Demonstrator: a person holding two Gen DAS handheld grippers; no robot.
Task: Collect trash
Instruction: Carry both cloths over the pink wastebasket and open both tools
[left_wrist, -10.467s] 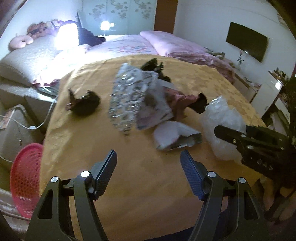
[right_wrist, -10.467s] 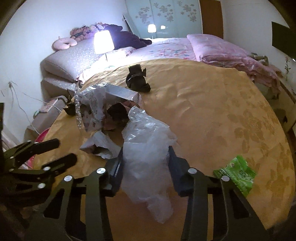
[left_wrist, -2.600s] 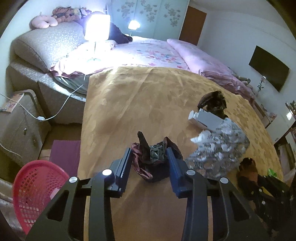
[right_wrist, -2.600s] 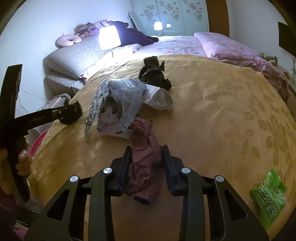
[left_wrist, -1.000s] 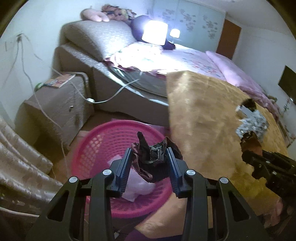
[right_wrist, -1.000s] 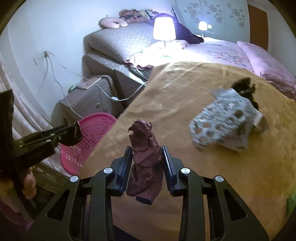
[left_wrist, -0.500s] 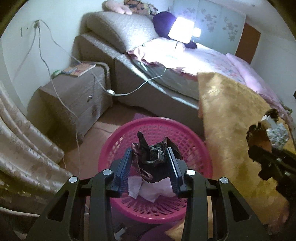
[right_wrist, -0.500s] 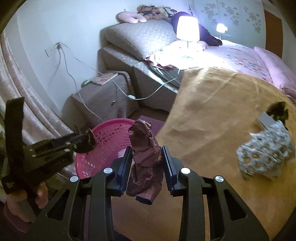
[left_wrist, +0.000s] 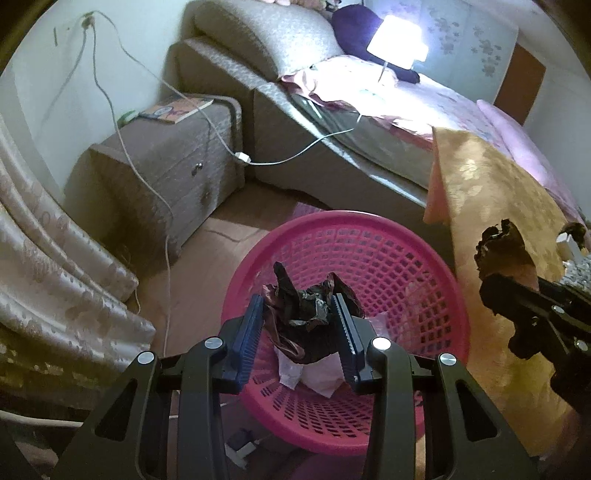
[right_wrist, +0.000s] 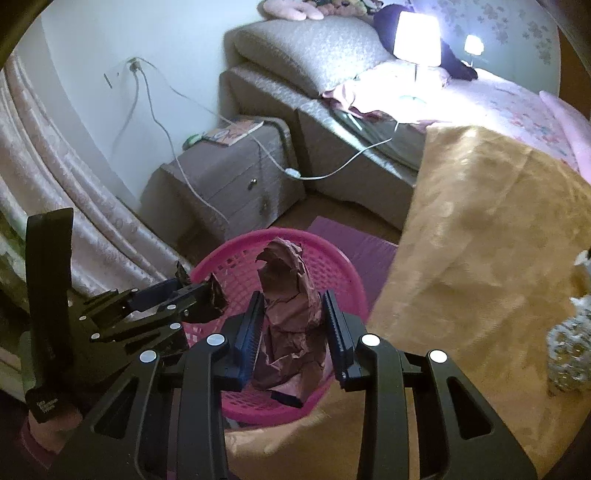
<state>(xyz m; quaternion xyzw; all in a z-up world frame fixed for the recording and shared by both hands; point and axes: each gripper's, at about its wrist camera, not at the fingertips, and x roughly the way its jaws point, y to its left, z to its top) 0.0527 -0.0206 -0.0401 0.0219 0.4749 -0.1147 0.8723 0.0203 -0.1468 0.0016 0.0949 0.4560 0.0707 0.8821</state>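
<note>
L gripper (left_wrist: 300, 325) clamps dark crumpled wrapper (left_wrist: 306, 314) over pink basket (left_wrist: 406, 258) (white scraps inside). R gripper (right_wrist: 293, 325) grips maroon paper wad (right_wrist: 291, 314); basket at 12 o'clock.

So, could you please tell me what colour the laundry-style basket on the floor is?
The basket is bright pink, clearest in the left wrist view.

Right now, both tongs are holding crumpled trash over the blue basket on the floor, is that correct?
Not quite: the basket is pink, as the left wrist view shows. Otherwise yes: the left tongs grip a dark wad, the right tongs a maroon paper.
</note>
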